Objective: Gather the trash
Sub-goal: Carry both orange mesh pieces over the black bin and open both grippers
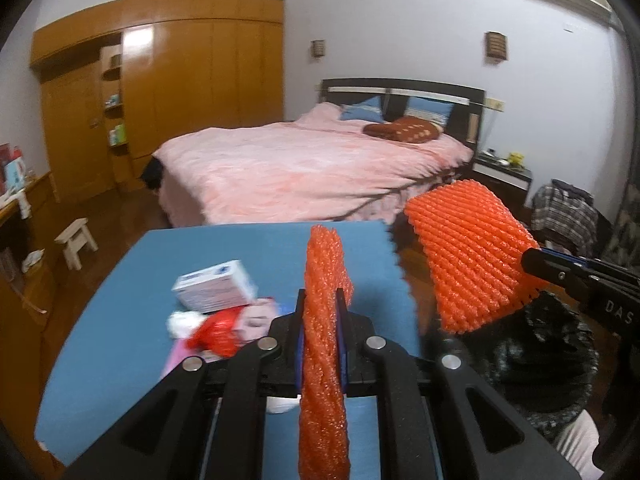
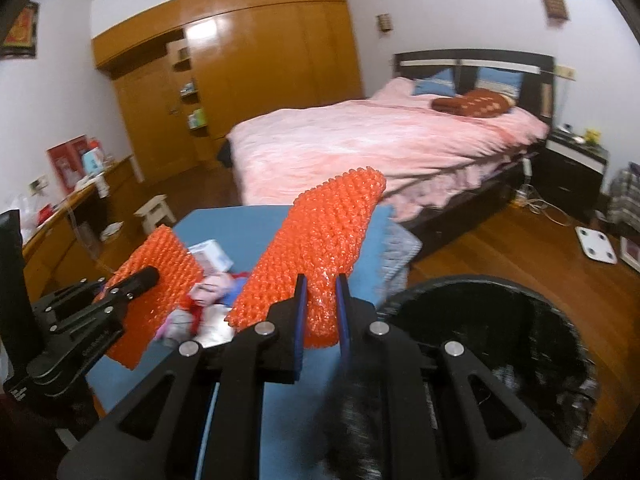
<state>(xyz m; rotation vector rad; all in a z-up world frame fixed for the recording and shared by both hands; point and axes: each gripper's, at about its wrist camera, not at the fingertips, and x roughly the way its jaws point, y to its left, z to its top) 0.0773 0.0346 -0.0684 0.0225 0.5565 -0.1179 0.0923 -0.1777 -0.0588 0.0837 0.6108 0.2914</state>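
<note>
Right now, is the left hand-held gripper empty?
No: the left hand-held gripper is shut on an orange foam net, which stands edge-on between its blue pads.

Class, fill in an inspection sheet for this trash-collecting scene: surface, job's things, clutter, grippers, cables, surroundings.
Surface: blue table.
Job's things: two orange foam nets, one in the left gripper, the other in the right gripper; black-lined trash bin beside the table.
Clutter: white box, red wrapper, pink packet.
Grippers: both shut on nets.
Cables: cords on the floor by the nightstand.
Surroundings: pink bed, wooden wardrobe.
</note>
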